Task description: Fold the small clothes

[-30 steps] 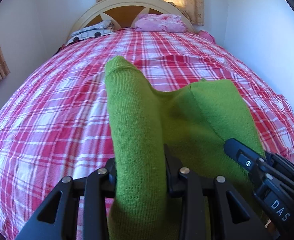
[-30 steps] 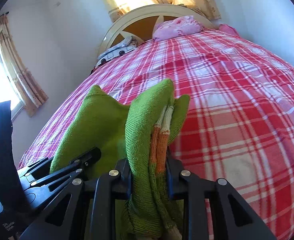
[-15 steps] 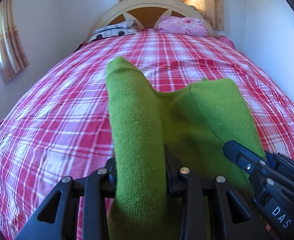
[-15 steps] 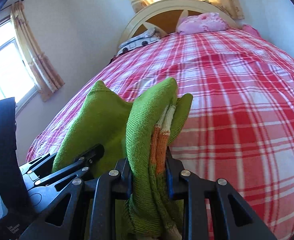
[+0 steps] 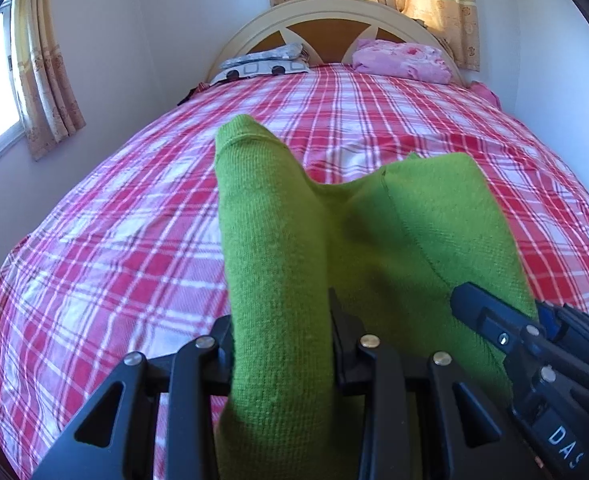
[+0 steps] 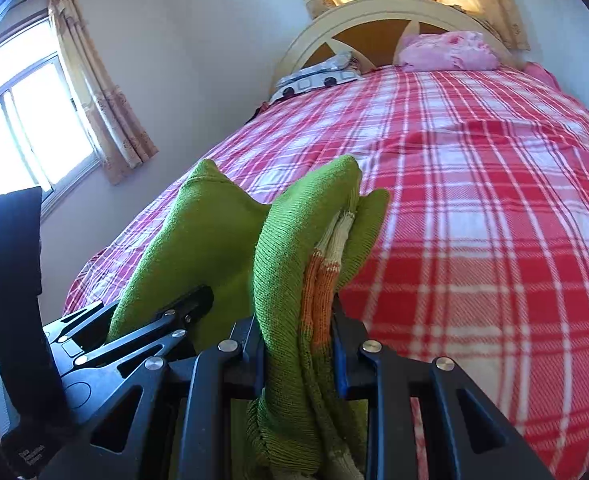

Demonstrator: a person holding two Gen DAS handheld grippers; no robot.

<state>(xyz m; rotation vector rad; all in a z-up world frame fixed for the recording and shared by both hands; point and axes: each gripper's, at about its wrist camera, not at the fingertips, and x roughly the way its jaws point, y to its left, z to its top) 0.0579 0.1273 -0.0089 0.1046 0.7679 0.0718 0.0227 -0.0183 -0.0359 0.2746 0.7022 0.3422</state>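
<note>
- Left wrist view: left gripper (image 5: 280, 354) was clamped on a bunched fold of the green knit garment (image 5: 374, 240), held up over the plaid bed (image 5: 134, 240). The right gripper (image 5: 534, 344) gripped the other end, close beside it.
- Knit looked soft, light and limp; it sagged between the two grips. Probably stretchy, not slippery.
- Right wrist view: right gripper (image 6: 298, 344) was clamped on the green knit garment (image 6: 286, 240) at its orange-and-white striped trim (image 6: 322, 280); left gripper (image 6: 162, 320) just beside it.
- Best hold, judging by this: thick edges or the ribbed trim, several layers pinched together, since a single layer would likely stretch.
</note>
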